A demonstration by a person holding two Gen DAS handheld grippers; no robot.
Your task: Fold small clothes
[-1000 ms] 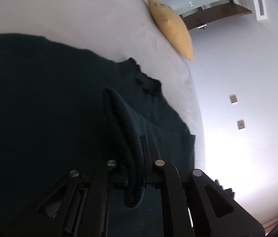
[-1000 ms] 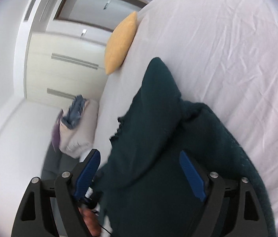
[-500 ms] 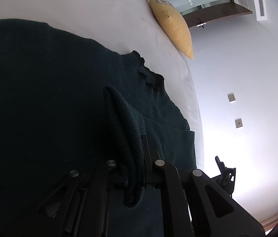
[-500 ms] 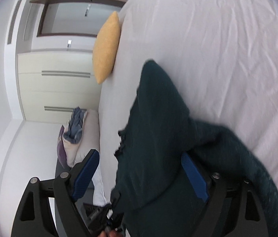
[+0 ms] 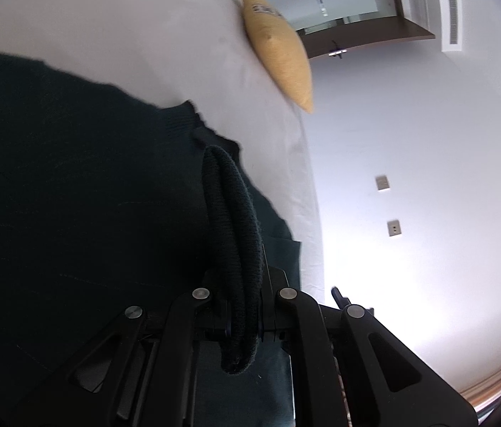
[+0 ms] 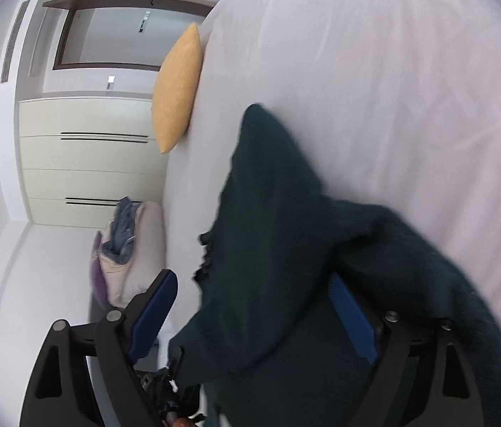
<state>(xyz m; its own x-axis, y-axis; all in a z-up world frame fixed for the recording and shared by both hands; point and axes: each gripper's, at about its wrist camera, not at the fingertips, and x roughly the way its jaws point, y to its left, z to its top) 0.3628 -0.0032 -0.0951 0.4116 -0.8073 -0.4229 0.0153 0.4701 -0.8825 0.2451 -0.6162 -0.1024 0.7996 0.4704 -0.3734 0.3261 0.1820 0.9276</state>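
A dark green sweater (image 5: 72,195) is spread over the white bed (image 5: 143,35), near its edge. A rolled fold of the knit is pinched tight in the left gripper (image 5: 247,306), whose jaws are fully closed on it. The right gripper (image 6: 254,316) is spread wide, with the sweater draped loosely between its blue pads (image 6: 154,306), not squeezed. A yellow pillow (image 6: 177,89) is propped at the far end.

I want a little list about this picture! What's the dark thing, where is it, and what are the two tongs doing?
Dark thing: green knitted sweater
Where: lying on the white bed
Left tongs: shut on a bunched fold of the sweater
Right tongs: open wide, sweater lying between the blue pads, not pinched
Also there: yellow pillow, pile of clothes beside the bed
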